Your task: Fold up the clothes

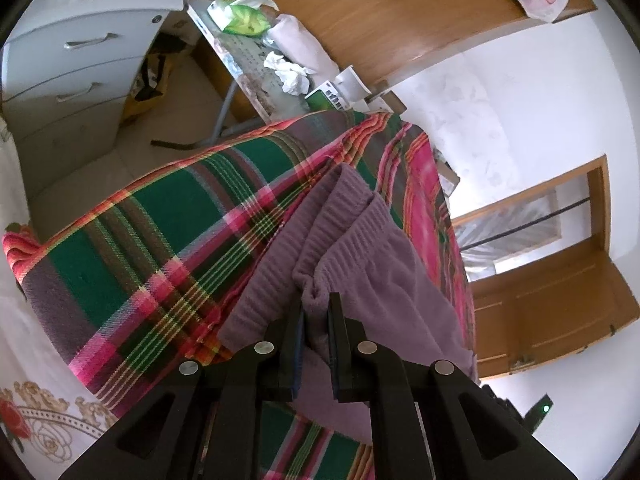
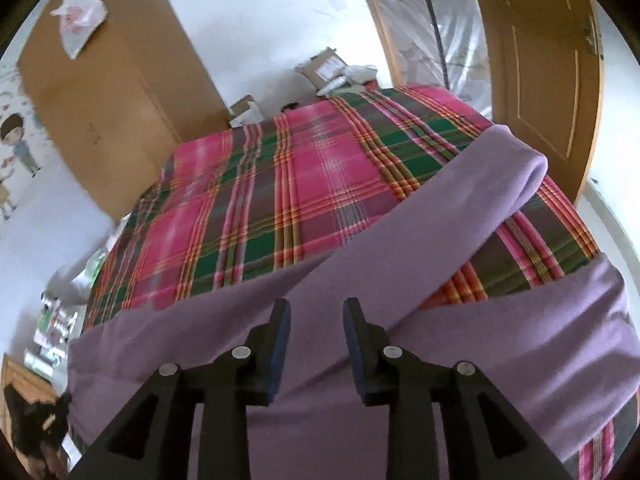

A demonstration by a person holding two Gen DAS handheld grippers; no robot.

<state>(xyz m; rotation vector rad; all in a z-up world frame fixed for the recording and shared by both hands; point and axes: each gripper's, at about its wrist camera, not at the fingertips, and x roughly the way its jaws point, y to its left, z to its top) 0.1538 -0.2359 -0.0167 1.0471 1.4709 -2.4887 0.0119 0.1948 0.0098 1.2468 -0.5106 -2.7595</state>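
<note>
On the plaid bedspread (image 2: 256, 200) lies the purple sweater (image 2: 360, 312), spread across the near part of the bed; the left gripper (image 1: 316, 312) is clamped on its bunched ribbed hem (image 1: 344, 240); the right gripper (image 2: 316, 312) hovers over the flat purple cloth, jaws apart, holding nothing; one sleeve (image 2: 480, 200) runs off to the far right.

Both wrist views look closely along their fingers, sharing the plaid bedspread (image 1: 160, 216).
</note>
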